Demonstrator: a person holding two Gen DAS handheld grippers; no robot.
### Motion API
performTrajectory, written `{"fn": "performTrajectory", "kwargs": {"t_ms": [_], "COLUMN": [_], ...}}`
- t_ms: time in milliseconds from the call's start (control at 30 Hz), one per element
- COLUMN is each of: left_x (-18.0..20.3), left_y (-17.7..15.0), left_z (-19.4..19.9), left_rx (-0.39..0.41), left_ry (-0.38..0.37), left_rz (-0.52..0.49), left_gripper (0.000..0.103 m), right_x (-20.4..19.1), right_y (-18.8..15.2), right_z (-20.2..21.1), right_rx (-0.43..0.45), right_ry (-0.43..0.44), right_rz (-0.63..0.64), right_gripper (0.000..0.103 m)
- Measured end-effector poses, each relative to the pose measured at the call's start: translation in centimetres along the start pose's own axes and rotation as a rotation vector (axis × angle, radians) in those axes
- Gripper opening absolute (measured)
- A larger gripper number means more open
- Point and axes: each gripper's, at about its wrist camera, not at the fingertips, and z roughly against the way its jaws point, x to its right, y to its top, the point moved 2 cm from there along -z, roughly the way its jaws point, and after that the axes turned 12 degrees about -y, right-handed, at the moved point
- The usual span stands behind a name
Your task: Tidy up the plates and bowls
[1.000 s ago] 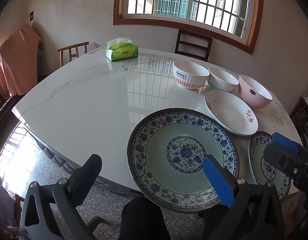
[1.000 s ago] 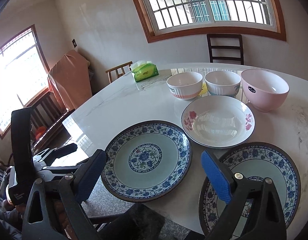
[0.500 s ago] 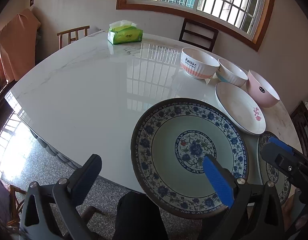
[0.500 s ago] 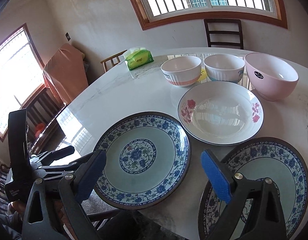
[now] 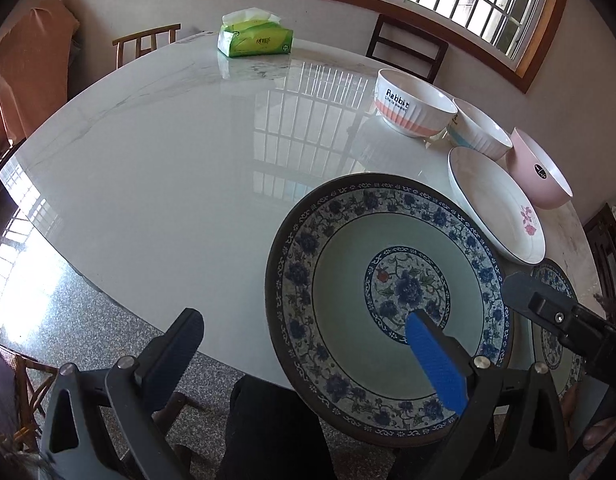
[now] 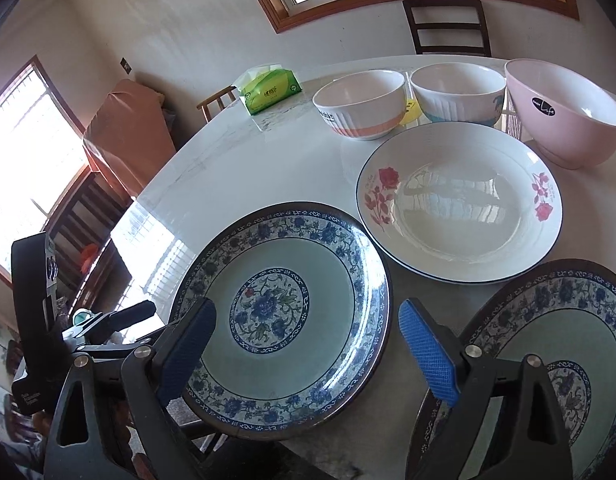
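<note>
A large blue-patterned plate (image 5: pixel 387 300) (image 6: pixel 284 320) lies at the table's near edge. A second blue-patterned plate (image 6: pixel 547 364) (image 5: pixel 555 332) lies to its right. A white plate with red flowers (image 6: pixel 459 204) (image 5: pixel 495 204) sits behind them. Behind it stand a white-and-orange bowl (image 6: pixel 363 104) (image 5: pixel 411 108), a white-and-blue bowl (image 6: pixel 455 92) (image 5: pixel 479 132) and a pink bowl (image 6: pixel 563 112) (image 5: pixel 539 172). My left gripper (image 5: pixel 304 360) is open and empty, its right finger over the first blue plate. My right gripper (image 6: pixel 308 356) is open and empty, straddling that plate's right rim.
A green tissue pack (image 5: pixel 254 36) (image 6: pixel 270 90) sits at the far side of the white marble table (image 5: pixel 168 168). Wooden chairs (image 5: pixel 407 52) stand around it. A dark seat (image 5: pixel 268 432) is below the near table edge.
Both grippers have moved forward and down toward the plates, which now look larger. The left gripper's right finger now overlaps the first blue plate. Nothing was taken hold of.
</note>
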Motion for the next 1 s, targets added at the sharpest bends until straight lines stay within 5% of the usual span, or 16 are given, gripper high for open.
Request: {"fn": "performTrajectory", "kwargs": {"t_ms": [133,567,667,867,1000], "left_x": [0.1,0.3,0.2,-0.4,-0.9], "left_y": [0.1,-0.1,0.2,0.6,0.8], "left_z": [-0.4,-1.6,-1.5,-1.3,-1.1], "left_rx": [-0.012,-0.05,-0.043,-0.027,-0.011], "left_ry": [0.019,0.03,0.034,0.034,0.059], "left_rz": [-0.01,-0.029,-0.019,-0.003,0.004], "left_gripper": [0.096,0.043,0.039,0.034,0.031], "right_x": [0.5,0.9,0.8,0.5,0.9], "right_y": [0.0,0.0,0.3,0.5,0.7], "right_z": [-1.1,-3.3,-3.6,-4.3,-4.4], "right_rx": [-0.04,-0.111,-0.118,-0.16,-0.158], "right_ry": [0.011,-0.003,-0.03,-0.052,-0.103], "right_rz": [-0.034,-0.061,-0.047,-0.016,-0.012], "right_gripper": [0.088,0.088,0.087,0.068,0.041]}}
